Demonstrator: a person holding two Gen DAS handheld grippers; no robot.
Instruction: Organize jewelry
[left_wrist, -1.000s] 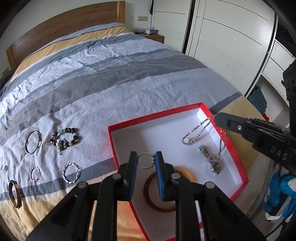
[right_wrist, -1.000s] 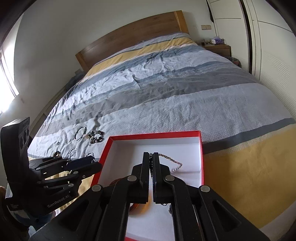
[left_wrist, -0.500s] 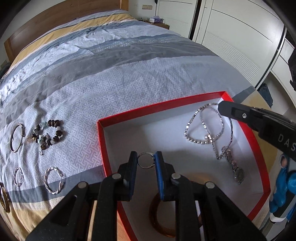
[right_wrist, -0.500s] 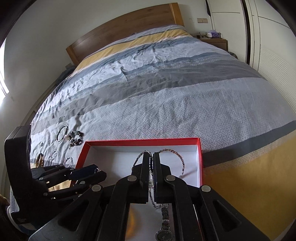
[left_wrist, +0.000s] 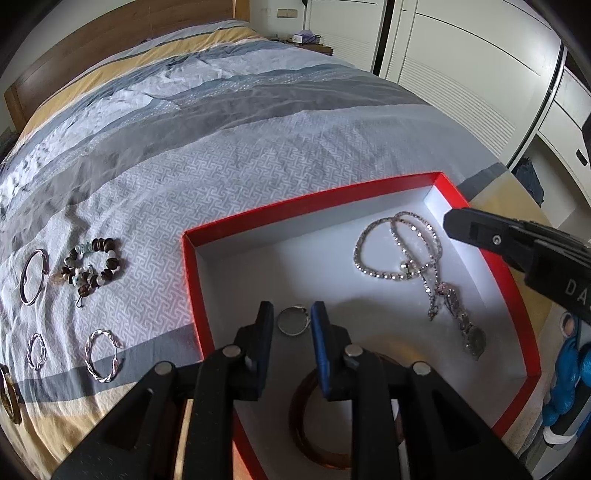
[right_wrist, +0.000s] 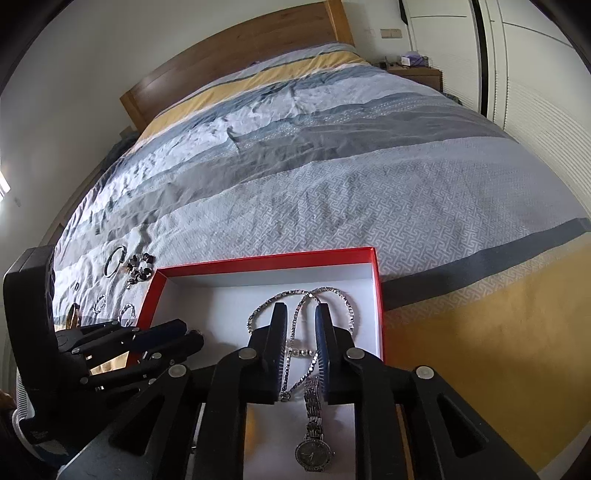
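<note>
We ease both hand-held grippers apart over the red box (left_wrist: 373, 192) on the bed: the left hand-held gripper (left_wrist: 293, 325) opening around a ring (left_wrist: 291, 325), the right hand-held gripper (right_wrist: 301, 332) opening over a necklace (right_wrist: 295, 317). Watch (right_wrist: 314, 443) and bangle (left_wrist: 317, 424) are boxed; bracelets (left_wrist: 92, 266) and hoops (left_wrist: 101, 354) near the bed's left edge remain.

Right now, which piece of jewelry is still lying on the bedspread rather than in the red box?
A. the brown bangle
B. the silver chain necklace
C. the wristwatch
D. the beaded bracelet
D: the beaded bracelet lies on the bedspread left of the red box, while the wristwatch, silver chain necklace and brown bangle are inside it.
</note>
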